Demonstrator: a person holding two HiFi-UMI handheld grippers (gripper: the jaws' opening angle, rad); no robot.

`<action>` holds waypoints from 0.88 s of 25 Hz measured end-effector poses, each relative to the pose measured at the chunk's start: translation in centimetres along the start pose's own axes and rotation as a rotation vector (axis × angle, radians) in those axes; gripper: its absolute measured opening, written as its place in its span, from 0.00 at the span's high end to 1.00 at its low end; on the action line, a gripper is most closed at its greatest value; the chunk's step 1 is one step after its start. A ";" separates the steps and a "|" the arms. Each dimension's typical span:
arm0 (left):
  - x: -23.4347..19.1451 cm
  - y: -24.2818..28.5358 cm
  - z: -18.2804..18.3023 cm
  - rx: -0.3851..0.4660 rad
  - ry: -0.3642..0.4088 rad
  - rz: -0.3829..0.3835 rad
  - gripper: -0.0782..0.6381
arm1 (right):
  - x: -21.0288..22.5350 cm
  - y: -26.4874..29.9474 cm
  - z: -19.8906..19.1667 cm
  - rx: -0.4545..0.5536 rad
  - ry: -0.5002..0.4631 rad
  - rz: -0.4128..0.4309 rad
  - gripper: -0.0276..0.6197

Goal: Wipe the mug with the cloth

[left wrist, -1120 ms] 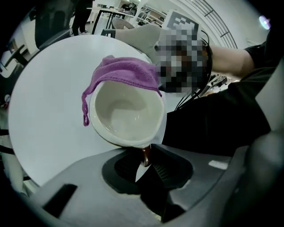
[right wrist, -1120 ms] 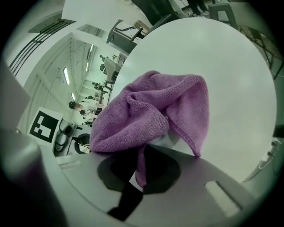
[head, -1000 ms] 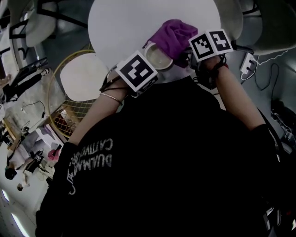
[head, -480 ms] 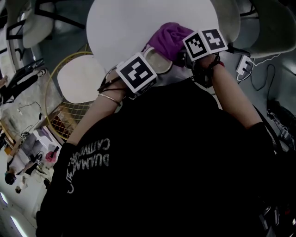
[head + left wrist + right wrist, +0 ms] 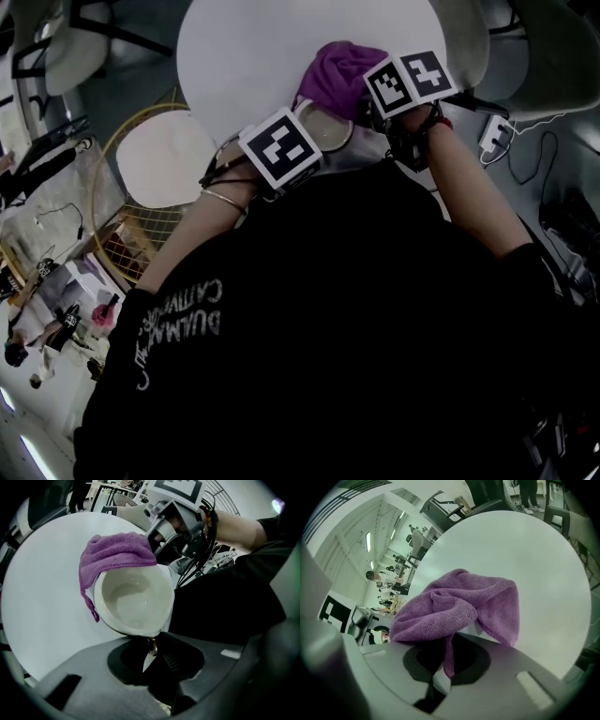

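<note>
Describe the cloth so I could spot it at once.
Start at the round white table. A cream mug is held tilted over it, and the cloth drapes over one side of the mug's rim. It is the only purple, fuzzy thing there; its neighbours are white, cream or black.

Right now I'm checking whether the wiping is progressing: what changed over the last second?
The right tool carried the purple cloth slightly left in the head view, over the rim of the mug. Unchanged: the left tool holds the mug almost still, and the right tool keeps its grip on the cloth.
</note>
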State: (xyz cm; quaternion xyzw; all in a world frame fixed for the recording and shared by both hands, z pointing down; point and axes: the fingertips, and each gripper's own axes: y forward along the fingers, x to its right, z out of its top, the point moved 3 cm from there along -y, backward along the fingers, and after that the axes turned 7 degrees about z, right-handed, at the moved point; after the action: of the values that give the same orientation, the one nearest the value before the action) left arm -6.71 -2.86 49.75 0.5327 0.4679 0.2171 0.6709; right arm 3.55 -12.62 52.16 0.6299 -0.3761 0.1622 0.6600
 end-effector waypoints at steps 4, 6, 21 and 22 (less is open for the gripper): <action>0.0 0.0 -0.1 -0.005 0.002 -0.004 0.77 | 0.0 0.1 0.3 -0.003 -0.018 -0.007 0.92; 0.1 0.1 -0.1 -0.005 0.003 -0.007 0.77 | -0.1 0.1 0.4 0.001 -0.025 -0.015 0.92; -0.2 -0.4 0.0 0.005 -0.008 -0.023 0.77 | -1.2 0.3 2.6 -0.058 -0.178 -0.125 0.92; 0.0 -0.5 0.2 0.016 -0.013 -0.036 0.77 | -1.3 0.4 2.8 -0.072 -0.195 -0.134 0.92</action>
State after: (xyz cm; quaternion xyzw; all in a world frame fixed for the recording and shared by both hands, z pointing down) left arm -6.66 -3.15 49.28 0.5308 0.4749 0.1979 0.6735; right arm 1.63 -14.91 51.34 0.6424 -0.4009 0.0422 0.6518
